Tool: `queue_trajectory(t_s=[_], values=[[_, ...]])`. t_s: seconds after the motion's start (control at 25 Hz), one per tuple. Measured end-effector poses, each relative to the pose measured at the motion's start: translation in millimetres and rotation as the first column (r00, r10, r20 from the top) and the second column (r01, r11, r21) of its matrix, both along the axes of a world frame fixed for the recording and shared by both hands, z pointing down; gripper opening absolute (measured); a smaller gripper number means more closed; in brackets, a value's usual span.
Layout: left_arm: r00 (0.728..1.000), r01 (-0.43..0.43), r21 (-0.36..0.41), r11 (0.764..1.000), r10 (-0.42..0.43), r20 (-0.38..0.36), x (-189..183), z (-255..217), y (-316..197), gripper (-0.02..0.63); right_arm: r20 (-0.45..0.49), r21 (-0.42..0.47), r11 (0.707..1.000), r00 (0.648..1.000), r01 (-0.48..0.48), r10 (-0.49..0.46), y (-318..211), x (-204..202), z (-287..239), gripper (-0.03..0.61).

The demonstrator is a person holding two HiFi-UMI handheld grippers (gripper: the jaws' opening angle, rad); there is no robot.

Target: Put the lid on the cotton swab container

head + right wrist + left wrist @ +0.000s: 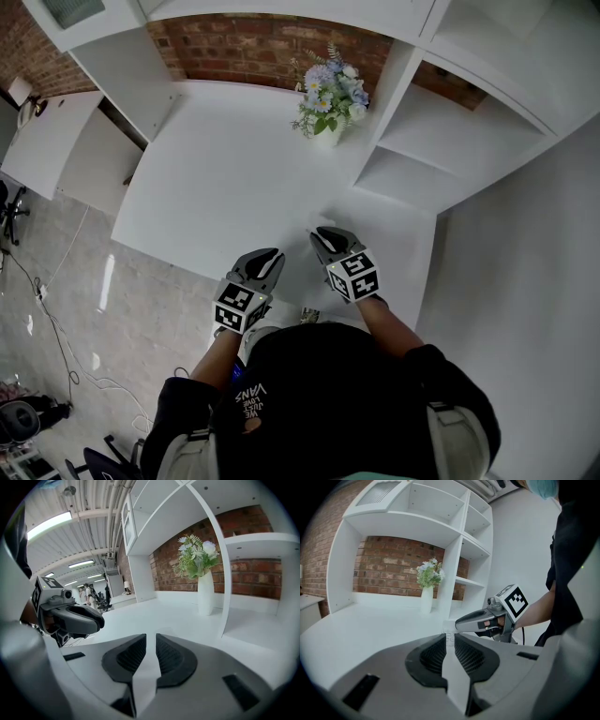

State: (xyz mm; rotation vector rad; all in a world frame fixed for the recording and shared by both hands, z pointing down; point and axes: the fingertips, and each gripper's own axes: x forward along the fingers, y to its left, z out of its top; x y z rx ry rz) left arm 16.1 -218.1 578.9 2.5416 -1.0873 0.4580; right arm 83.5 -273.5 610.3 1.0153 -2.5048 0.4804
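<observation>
A person in a dark top stands at a plain white bench and holds a grey two-jaw tool in each hand, both close to the body near the bench's front edge. The left tongs and the right tongs point away from the person, side by side, towards the middle of the bench.

In each gripper view the ribbed dark pads stand only a narrow slit apart. Bare white bench shows through the slit, so neither pair grips anything.

A white vase of pale blue and white flowers stands well apart at the back, before a red brick wall and beside white open shelves.

A small clear thing lies on the bench just beyond the left tongs' tips and just beside the tip of the right tongs. It is probably the cotton swab container or its lid, but it is too small and too pale to tell which. No second piece can be made out.

The work looks barely begun, with nothing picked up yet. To do the step well, find both pieces first and spread the jaws wider than the lid before closing on its rim. Steady the container with the other tongs, since a light clear tub will likely slide. Then bring the lid down level and centred.
</observation>
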Motion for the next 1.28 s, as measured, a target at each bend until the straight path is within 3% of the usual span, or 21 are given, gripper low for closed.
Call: queue_trajectory(t_s=[0.44,0.76,1.28], values=[[1.0,-0.015,-0.002,1.0,0.015,-0.002,-2.5,-1.4,-0.1,0.035,0.037,0.011,1.0,0.999,-0.018,0.018,0.4,1.8,-5.0,0.052],[0.999,-0.051,-0.003,0.999,0.051,0.003,-3.7,-4.2,6.3,0.037,0.03,0.063,0.993,0.995,-0.101,0.099,1.4,14.2,-17.9,0.004],[0.987,-0.16,0.022,0.987,0.16,-0.01,-1.9,-27.2,26.9,0.037,0.047,0.116,0.963,0.97,-0.243,0.239,35.4,31.3,-54.5,0.002]])
